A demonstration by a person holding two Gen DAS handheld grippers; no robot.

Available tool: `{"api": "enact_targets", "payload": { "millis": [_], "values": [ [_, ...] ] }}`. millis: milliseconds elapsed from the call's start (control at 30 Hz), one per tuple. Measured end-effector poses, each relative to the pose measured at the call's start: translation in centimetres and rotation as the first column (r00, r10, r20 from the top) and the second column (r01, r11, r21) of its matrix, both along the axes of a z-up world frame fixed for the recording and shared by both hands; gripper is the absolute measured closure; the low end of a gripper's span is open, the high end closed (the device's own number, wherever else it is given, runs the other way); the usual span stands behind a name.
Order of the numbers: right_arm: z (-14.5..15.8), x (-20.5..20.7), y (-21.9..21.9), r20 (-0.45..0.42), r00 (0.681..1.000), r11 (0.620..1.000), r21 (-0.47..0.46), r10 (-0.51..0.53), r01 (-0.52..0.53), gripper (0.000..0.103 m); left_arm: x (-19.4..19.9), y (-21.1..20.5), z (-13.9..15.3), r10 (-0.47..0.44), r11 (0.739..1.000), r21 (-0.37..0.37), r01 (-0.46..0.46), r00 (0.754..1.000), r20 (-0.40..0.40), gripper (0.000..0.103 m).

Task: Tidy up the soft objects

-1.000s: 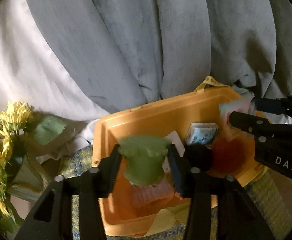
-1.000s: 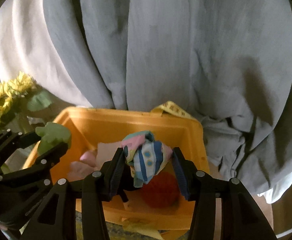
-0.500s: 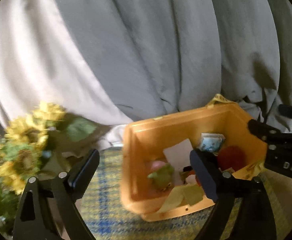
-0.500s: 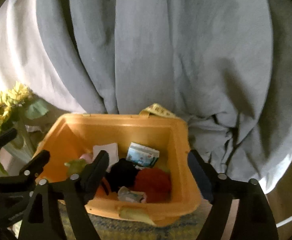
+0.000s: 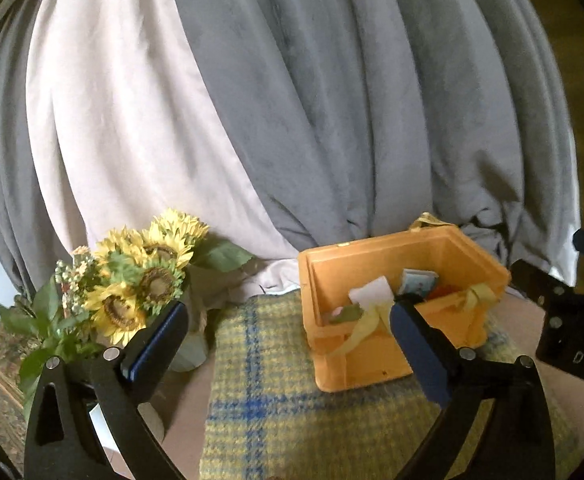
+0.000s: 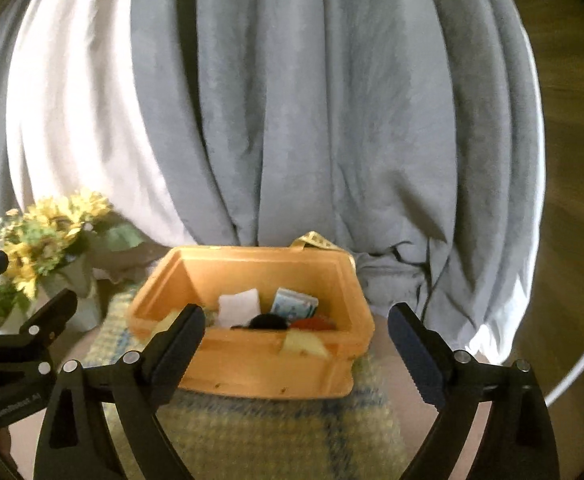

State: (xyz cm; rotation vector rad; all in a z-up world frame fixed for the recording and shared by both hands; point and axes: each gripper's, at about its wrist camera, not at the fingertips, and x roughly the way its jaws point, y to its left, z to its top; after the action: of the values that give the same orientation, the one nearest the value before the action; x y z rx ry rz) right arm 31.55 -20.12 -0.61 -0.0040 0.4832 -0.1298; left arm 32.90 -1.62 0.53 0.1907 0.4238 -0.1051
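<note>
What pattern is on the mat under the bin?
Yellow-green weave with blue plaid stripes on the mat, clearest in the left wrist view.

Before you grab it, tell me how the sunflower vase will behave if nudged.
The sunflower vase looks top-heavy: the blooms spread wider than it, so it may tip. Its pale wall looks smooth, maybe slippery. Stems probably flex.
</note>
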Motion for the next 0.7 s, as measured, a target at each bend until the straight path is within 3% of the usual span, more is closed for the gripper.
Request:
{"api": "enact_targets", "payload": {
  "millis": [367, 700],
  "values": [
    [1.0, -8.7, 3.5, 0.034, 0.997, 0.996, 0.043, -0.074, 0.073, 0.009, -7.0, 3.1, 1.1, -0.083, 0.996, -0.031, 0.084, 0.996, 0.032, 0.000],
    [2.0, -15.4, 3.5, 0.065, 0.996, 0.997, 0.046, -0.060, 0.057, 0.006, -14.7, 2.9, 1.9, -0.038, 0.997, -0.065, 0.042, 0.997, 0.069, 0.000]
  ]
}}
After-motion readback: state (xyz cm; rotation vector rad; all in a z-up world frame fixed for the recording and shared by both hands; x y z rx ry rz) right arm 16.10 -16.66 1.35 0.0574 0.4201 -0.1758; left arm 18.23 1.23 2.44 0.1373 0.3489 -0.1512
